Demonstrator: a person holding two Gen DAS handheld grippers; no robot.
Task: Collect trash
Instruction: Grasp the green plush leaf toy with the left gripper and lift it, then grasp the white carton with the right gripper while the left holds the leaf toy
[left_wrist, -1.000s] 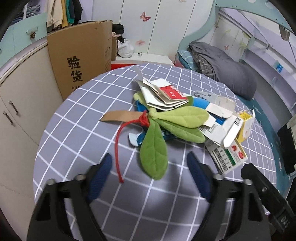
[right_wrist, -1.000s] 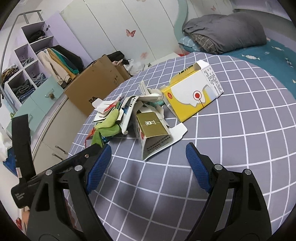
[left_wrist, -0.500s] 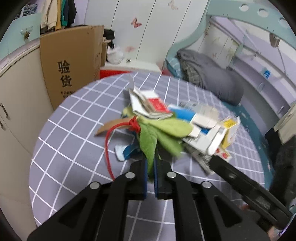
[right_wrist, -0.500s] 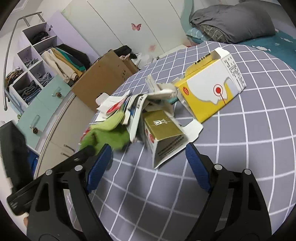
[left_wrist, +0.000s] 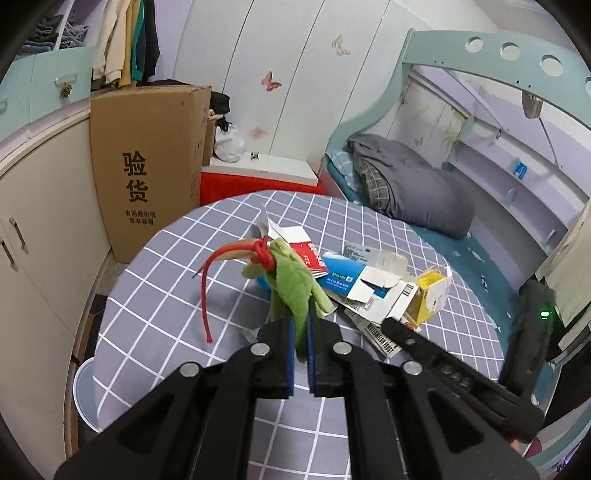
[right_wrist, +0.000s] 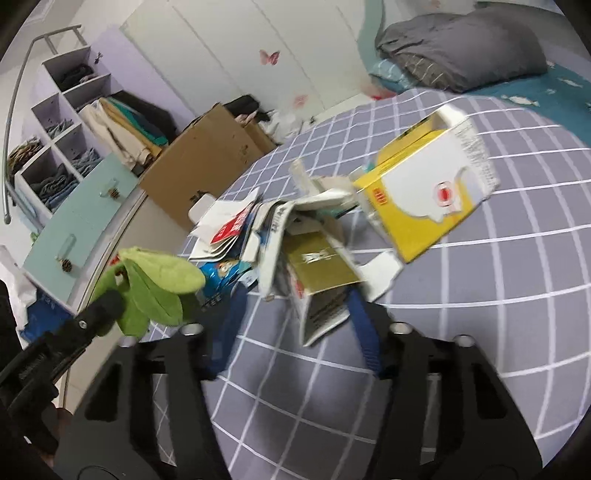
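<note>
Legibly, cardboard box (left_wrist: 147, 177) reads 验货; smaller print blurred.

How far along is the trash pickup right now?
Done: nothing visibly binned. In hand: left gripper shut on the green leaf bundle, lifted off the table. Right gripper open at the gold box. Left: yellow box, flattened cartons.

Motion blur is smearing the right gripper (right_wrist: 295, 328), so whether its fingers are touching the gold box (right_wrist: 321, 264) cannot be told. The left gripper's pads (left_wrist: 290, 356) are covering the lower end of the green leaf (left_wrist: 297, 284). Flattened cartons (left_wrist: 373, 291) are overlapping, hiding each other's print.
</note>
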